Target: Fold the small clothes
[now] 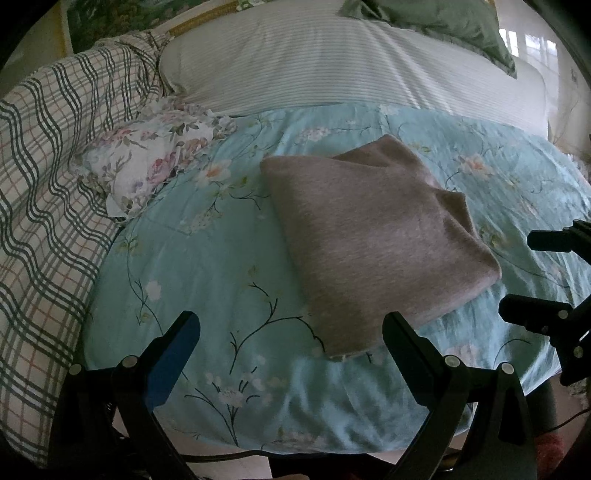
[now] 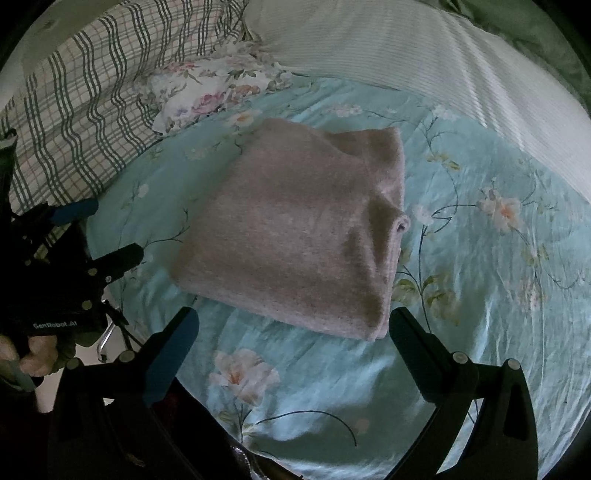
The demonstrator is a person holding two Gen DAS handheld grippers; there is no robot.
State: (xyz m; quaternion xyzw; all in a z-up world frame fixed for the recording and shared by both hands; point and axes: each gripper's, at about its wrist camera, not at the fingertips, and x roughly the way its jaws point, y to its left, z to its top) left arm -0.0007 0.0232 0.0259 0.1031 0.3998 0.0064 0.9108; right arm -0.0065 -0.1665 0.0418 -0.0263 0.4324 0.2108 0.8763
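Note:
A pinkish-grey garment [image 1: 373,236] lies folded into a compact rectangle on the light blue floral bedspread [image 1: 221,280]. In the right wrist view the same garment [image 2: 295,229] fills the middle, with a small tuck along its right edge. My left gripper [image 1: 291,325] hovers open just in front of the garment's near corner, nothing between its fingers. My right gripper [image 2: 293,321] is open too, poised over the garment's near edge without touching it. The right gripper [image 1: 532,277] also shows at the right edge of the left wrist view, and the left gripper [image 2: 107,232] at the left edge of the right wrist view.
A floral cloth [image 1: 155,155] lies crumpled at the back left. A green-and-white plaid blanket [image 1: 48,184] covers the left side. A white striped pillow [image 1: 332,59] and a green cushion [image 1: 443,26] sit behind. The bed's near edge runs just below the grippers.

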